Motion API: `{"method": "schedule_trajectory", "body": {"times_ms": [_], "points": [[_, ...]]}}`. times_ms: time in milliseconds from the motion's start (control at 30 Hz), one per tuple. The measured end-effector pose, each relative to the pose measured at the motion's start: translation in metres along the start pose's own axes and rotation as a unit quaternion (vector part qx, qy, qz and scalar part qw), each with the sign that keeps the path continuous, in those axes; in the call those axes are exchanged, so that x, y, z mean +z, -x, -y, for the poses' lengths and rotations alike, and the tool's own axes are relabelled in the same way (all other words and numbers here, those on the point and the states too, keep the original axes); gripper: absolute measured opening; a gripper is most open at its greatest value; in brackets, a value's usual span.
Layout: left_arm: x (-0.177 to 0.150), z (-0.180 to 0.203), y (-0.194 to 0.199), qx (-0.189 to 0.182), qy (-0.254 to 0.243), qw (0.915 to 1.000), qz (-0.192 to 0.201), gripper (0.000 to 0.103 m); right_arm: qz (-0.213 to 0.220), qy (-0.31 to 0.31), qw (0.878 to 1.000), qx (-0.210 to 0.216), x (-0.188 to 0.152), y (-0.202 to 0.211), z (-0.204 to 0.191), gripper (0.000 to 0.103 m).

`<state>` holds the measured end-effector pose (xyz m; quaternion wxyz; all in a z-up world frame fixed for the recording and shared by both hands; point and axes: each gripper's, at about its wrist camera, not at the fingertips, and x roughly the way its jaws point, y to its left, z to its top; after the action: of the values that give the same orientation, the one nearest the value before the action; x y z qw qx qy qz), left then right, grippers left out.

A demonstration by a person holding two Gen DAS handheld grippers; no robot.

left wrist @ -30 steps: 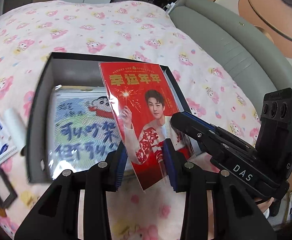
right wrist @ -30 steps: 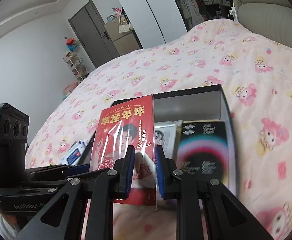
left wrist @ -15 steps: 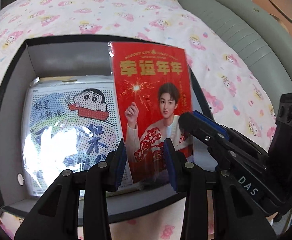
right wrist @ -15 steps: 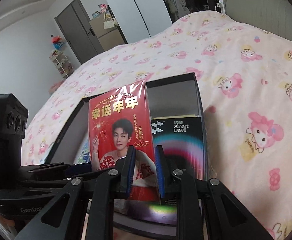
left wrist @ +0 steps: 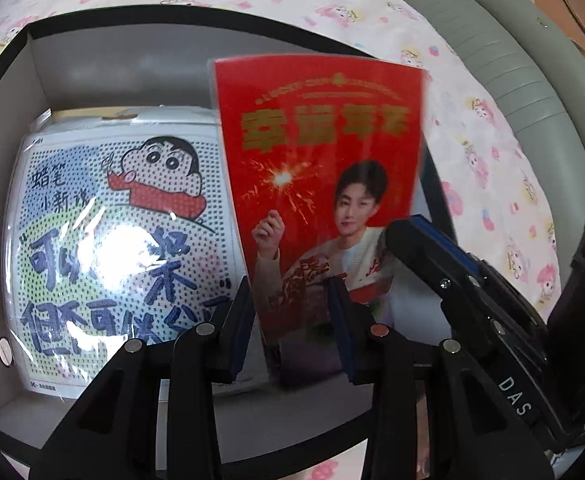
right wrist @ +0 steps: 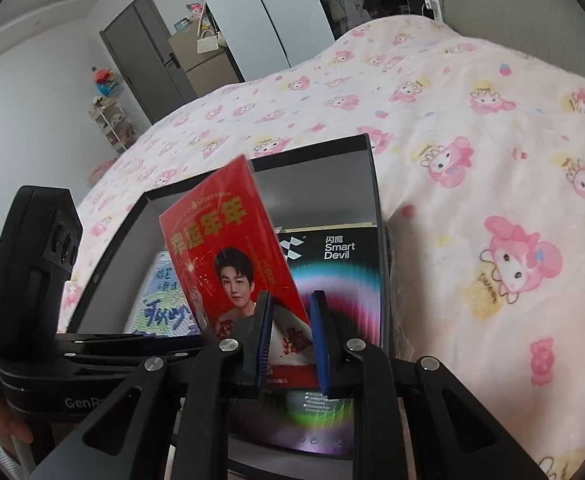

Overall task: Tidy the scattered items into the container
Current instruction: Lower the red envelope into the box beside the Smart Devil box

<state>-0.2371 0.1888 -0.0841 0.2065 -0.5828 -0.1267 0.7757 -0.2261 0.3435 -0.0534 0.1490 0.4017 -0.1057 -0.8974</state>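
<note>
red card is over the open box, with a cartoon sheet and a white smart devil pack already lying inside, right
Not quite: the Smart Devil pack is black with a rainbow swirl, not white, as the right wrist view shows. The rest holds: the red card is over the open box, and the cartoon sheet already lies inside beside the pack.

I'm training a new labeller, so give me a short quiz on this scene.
1. True or false: the red glossy portrait card lies flat in the black open box.
2. What lies in the box left of the card, in the left wrist view? A) white cartoon dot-print sheet B) towel C) mug
3. Fill in: the black rainbow-striped packet reads "Smart ____".
Key: 1 false, it is tilted up; 2 A; 3 Devil.
</note>
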Motion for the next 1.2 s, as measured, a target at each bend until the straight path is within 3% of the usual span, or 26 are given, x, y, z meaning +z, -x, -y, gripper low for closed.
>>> {"method": "schedule_trajectory", "body": {"times_ms": [300,467,600,733,1000,1067,1133,1200], "points": [[-0.006,-0.004,0.000,0.028,0.007,0.9996,-0.009,0.033,0.009,0.054,0.998,-0.019,-0.005,0.002,-0.021,0.017],[-0.008,-0.001,0.001,0.025,0.002,0.9997,-0.007,0.033,0.004,0.048,0.998,-0.047,-0.002,-0.001,-0.017,0.017],[-0.007,0.001,0.010,0.007,0.005,0.9998,0.017,0.034,0.042,0.036,0.998,-0.038,0.002,0.014,-0.014,0.017],[0.000,-0.001,0.002,0.036,0.014,0.9992,0.006,0.034,0.046,0.015,0.998,-0.049,0.003,0.016,-0.004,0.017],[0.000,0.029,-0.004,0.036,-0.048,0.9982,-0.003,0.034,0.042,-0.003,0.998,-0.050,0.006,0.010,0.011,0.017],[0.001,0.035,-0.002,0.069,-0.059,0.9958,0.010,0.034,0.043,-0.009,0.998,-0.042,0.006,0.010,0.015,0.017],[0.006,0.025,-0.002,0.079,-0.023,0.9966,0.005,0.034,0.043,-0.022,0.998,-0.027,0.007,0.012,0.021,0.017],[0.011,0.009,-0.001,0.062,0.022,0.9979,0.000,0.034,0.048,-0.038,0.998,-0.011,0.010,0.015,0.028,0.017]]}}
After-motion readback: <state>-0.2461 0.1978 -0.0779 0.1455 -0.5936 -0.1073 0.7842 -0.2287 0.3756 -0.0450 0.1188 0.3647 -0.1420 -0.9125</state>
